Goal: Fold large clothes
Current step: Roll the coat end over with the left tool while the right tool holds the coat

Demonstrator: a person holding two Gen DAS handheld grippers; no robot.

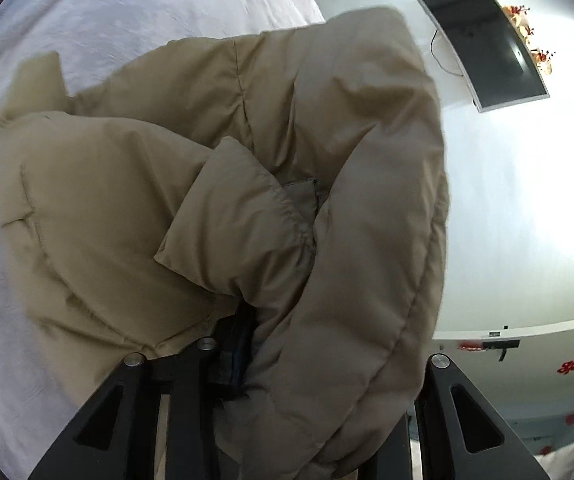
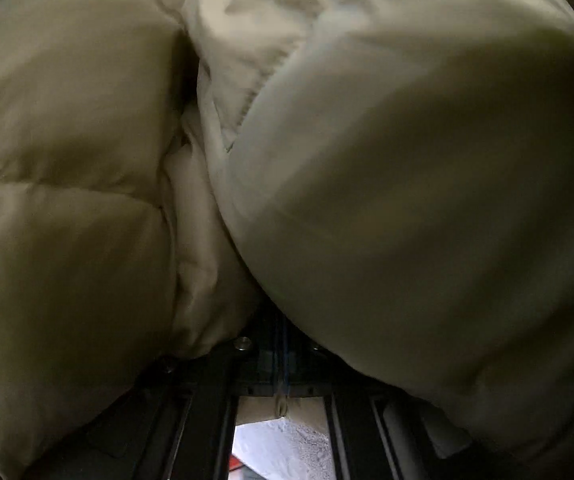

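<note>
Between my two tongs hangs the task's thing, a large beige quilted puffer jacket of smooth padded fabric (image 1: 191,184), partly lifted and partly lying on a pale lilac textured bedspread (image 1: 67,32). Seen from the left wrist, its long axis runs from lower right to upper left across the bed: the near, bunched end rises to my left gripper (image 1: 243,344) at the bottom of the view, and the far end lies flat toward the upper left edge, where a small flap of the same cloth (image 1: 39,80) sticks out. One thick padded roll (image 1: 387,240) curves from the top centre down the right side and drapes over the gripper's right-hand frame. A short folded lobe (image 1: 231,216) points toward the upper right, beside a small grey patch of lining (image 1: 303,196). My left gripper stands narrow, its dark pads closed upon a gathered fold of the jacket. Behind, a dark flat screen in a pale frame (image 1: 483,44) hangs on a white wall (image 1: 527,200), with orange flowers (image 1: 527,36) at its edge. From the right wrist the jacket (image 2: 407,200) fills nearly the whole view, two swollen panels meeting along a seam that runs from the top down to my right gripper (image 2: 281,364). Its jaws are fully closed, pinching a thin edge of beige cloth between blue-edged pads.
</note>
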